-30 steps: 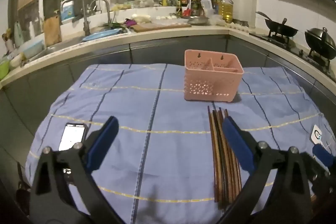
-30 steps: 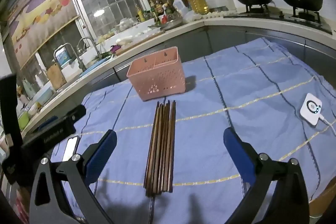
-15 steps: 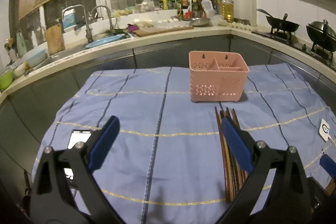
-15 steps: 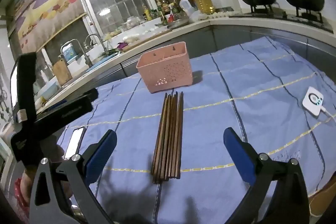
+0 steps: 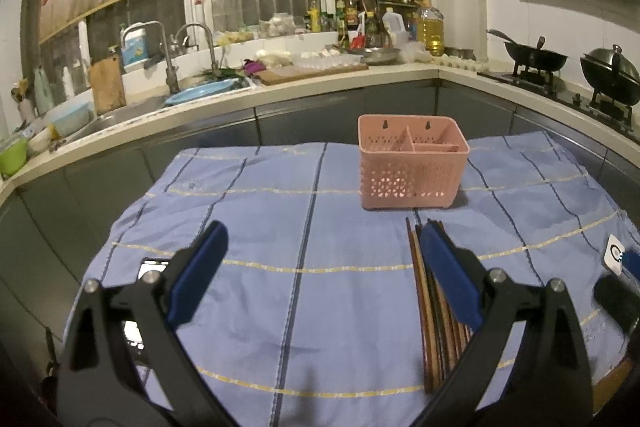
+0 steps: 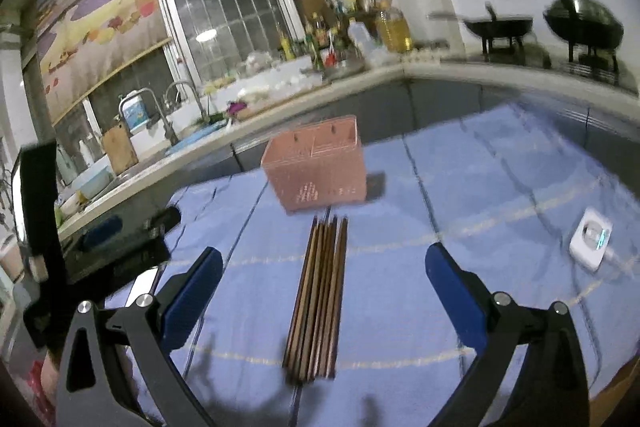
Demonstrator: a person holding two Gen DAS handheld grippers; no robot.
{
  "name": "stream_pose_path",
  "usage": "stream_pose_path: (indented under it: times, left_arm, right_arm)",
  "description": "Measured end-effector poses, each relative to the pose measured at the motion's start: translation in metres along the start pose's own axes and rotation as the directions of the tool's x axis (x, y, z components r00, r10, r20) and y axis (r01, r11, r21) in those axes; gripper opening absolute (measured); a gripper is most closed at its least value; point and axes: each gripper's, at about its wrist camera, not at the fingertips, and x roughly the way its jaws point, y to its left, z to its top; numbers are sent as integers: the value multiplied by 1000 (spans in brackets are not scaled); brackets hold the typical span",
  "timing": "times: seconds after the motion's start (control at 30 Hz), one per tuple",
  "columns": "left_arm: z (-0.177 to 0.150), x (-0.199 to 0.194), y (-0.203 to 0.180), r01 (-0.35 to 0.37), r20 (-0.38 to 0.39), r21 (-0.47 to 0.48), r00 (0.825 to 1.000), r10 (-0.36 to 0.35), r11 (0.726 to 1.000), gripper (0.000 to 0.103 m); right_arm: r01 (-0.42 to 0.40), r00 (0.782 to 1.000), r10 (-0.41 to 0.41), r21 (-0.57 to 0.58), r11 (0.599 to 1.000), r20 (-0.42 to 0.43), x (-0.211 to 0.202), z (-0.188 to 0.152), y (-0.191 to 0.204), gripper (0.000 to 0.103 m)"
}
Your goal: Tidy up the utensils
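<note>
Spread wide on both the left gripper (image 5: pixel 322 277) and right gripper (image 6: pixel 322 293), holding nothing. Dark wooden chopsticks (image 6: pixel 320 297) bundled near the pink perforated plastic caddy (image 6: pixel 318 165); risks scattering them, pinching several at once.

Table under blue striped cloth (image 5: pixel 248 227) is carrying a pink utensil basket (image 5: pixel 412 167) and a chopstick bundle (image 6: pixel 320 291) lying just in front. Phone (image 5: pixel 152 267) sitting left; small white device (image 6: pixel 591 245), possibly a timer, right.

On my worktop's blue striped cloth (image 5: pixel 280 227) I see a phone (image 5: pixel 150 267) at the left edge, a white device (image 6: pixel 591 241) at the right, and woks (image 5: pixel 534 59) beyond.
</note>
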Motion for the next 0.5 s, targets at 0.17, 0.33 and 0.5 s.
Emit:
stream_pose_path:
  times: [0.17, 0.33, 0.5]
  left_arm:
    - [1, -2, -2, -8, 16, 6, 1000, 8, 1000, 93]
    - [1, 0, -5, -7, 17, 17, 1000, 6, 1000, 93]
    - [-1, 4, -8, 0, 4, 19, 1000, 0, 1000, 93]
  right_arm:
    - [1, 999, 0, -14, 1000, 39, 1, 18, 0, 99]
    - [5, 999, -5, -10, 1000, 35, 5, 21, -3, 99]
    - [4, 1000, -4, -11, 1000, 22, 8, 20, -6, 99]
